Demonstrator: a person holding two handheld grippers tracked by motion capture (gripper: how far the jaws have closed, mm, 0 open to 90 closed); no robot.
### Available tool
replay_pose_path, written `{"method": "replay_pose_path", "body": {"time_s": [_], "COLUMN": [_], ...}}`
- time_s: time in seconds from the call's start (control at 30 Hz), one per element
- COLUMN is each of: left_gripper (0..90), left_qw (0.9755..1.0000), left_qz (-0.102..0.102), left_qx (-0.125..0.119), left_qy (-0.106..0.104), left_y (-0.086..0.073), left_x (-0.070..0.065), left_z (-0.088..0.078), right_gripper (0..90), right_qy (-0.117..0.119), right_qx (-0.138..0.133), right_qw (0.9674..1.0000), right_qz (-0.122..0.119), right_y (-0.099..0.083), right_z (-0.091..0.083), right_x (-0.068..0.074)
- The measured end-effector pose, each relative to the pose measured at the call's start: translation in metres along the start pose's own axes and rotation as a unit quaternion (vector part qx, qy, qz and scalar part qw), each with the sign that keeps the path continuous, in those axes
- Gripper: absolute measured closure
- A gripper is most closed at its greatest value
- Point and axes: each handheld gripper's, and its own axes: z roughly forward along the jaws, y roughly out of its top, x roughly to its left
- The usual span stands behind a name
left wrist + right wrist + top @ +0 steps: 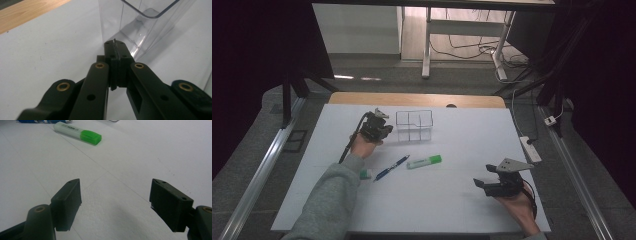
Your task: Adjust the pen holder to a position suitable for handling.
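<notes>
At the far middle of the white table sheet (452, 200), my left gripper (114, 43) has its jaws pressed together, tips against the near wall of the clear plastic divided organiser box (130, 22). Whether they pinch that thin wall I cannot tell. Risk, in my judgement: the light box slides or tips under a pull. My left forearm reaches forward, wrist level. My right gripper (115, 202) rests low, jaws wide and empty, well short of the green-capped highlighter (77, 132).
</notes>
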Motion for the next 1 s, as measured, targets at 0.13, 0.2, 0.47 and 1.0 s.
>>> {"method": "replay_pose_path", "body": {"time_s": [0.13, 0.2, 0.47, 1.0], "left_gripper": [88.4, 88.5, 88.4, 88.4], "left_qw": [1.0, 1.0, 0.9999, 0.9997], "left_qz": [-0.004, -0.004, -0.001, -0.004], "left_qx": [0.003, 0.005, 0.012, 0.019], "left_qy": [0.0, -0.001, -0.001, 0.012], "left_y": [0.002, 0.003, 0.007, 0.016], "left_x": [0.0, 0.0, -0.003, -0.001], "left_z": [0.004, 0.006, 0.013, 0.022], "right_gripper": [24.8, 24.8, 24.8, 24.9], "right_qy": [0.001, -0.003, 0.0, -0.002], "right_qx": [-0.003, -0.003, -0.002, -0.002], "right_qw": [1.0, 1.0, 1.0, 1.0], "right_qz": [0.001, 0.001, 0.003, 0.005], "right_y": [0.0, 0.0, 0.0, -0.001], "right_z": [0.0, 0.0, 0.0, 0.001], "right_x": [0.0, 0.0, -0.001, -0.001]}}
